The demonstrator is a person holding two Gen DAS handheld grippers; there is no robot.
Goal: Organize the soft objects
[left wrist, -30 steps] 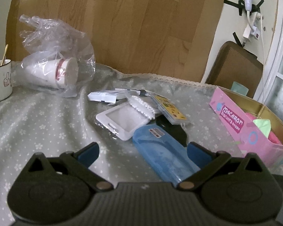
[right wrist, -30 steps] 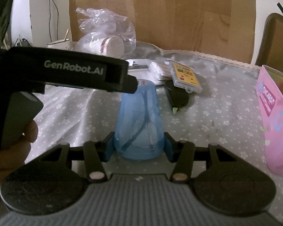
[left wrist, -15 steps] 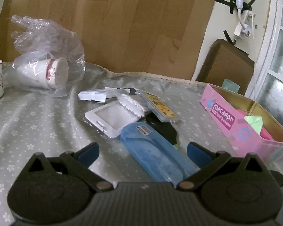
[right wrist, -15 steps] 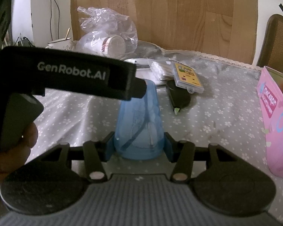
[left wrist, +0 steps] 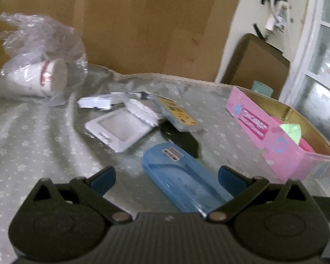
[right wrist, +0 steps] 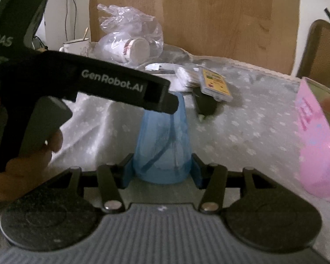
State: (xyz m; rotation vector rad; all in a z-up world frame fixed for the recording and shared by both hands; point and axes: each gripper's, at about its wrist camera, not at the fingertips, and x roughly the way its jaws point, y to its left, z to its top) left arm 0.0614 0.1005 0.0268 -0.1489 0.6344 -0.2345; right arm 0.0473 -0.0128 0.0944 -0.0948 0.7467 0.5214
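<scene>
A translucent blue case (right wrist: 162,145) with glasses inside is held between the pads of my right gripper (right wrist: 162,171), which is shut on its near end. In the left wrist view the same blue case (left wrist: 182,180) lies slanted between the open jaws of my left gripper (left wrist: 167,177), which grips nothing. The left gripper's black body (right wrist: 88,83) crosses the right wrist view above the case. Behind the case lie a white frame (left wrist: 118,129), a yellow card pack (left wrist: 178,114) and a black object (left wrist: 182,140).
A pink Macaron box (left wrist: 272,136) with pink and green items stands at the right. A plastic bag with paper cups (left wrist: 41,74) lies at the back left. A white mug (right wrist: 74,44) stands behind it. A floral tablecloth (left wrist: 33,132) covers the table.
The left gripper has swung and lifted a little, so the scene shifted in its view. The right gripper stays shut on the blue case, raised slightly.
</scene>
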